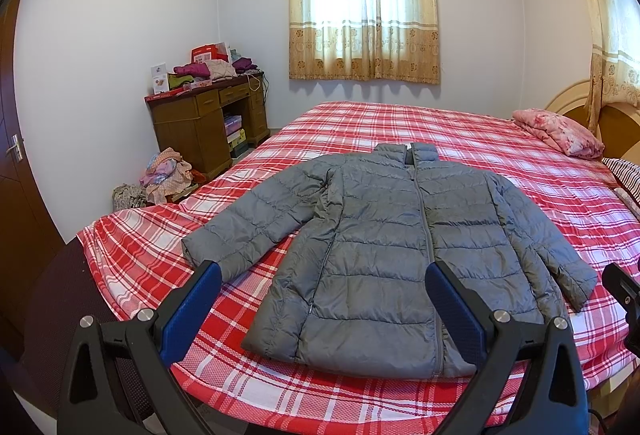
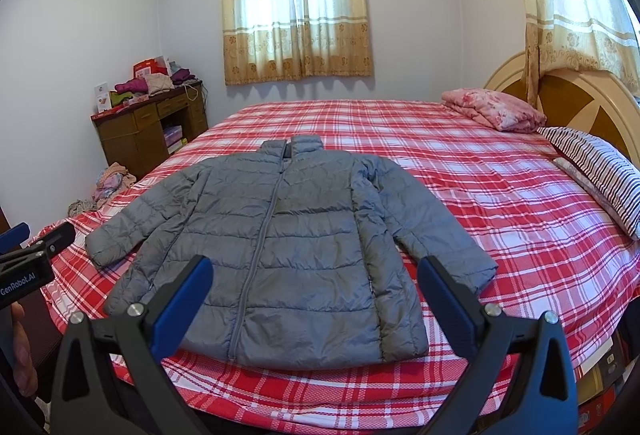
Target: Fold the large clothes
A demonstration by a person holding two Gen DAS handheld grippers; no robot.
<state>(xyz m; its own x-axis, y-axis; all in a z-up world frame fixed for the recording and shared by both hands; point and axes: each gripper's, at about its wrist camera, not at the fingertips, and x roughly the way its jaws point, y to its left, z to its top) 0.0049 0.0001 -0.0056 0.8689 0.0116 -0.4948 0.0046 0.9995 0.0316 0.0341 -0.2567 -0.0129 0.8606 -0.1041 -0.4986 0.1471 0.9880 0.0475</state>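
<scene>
Both tools sit low at the foot of the bed, nearest the lens: the left tool (image 1: 323,305) and the right tool (image 2: 314,299), each with its blue-padded jaws spread wide and nothing between them, neither one touching cloth. Straight ahead of both lies the grey puffer jacket (image 1: 404,255), one garment, flat and front-up on the red plaid bedspread (image 1: 460,131), zip closed. Its long axis runs away from the tools, hem at the near edge of the bed, collar at the far end toward the window. Two sleeves, both spread out and angled down toward the hem: the left sleeve (image 1: 256,221) reaches toward the left tool's side, the right sleeve (image 2: 436,227) toward the right tool's. Each tool looks nearer its own sleeve cuff, so a sleeve-in fold would likely start there, one side apiece. No fold made yet by the look of it. Beyond the jacket: one folded pink quilt (image 2: 496,109) near the headboard, one striped pillow (image 2: 596,167) to the right, one wooden desk (image 1: 208,119) by the far wall piled with clothes, one loose heap of clothes (image 1: 168,175) on the floor beside it, two curtained windows.
</scene>
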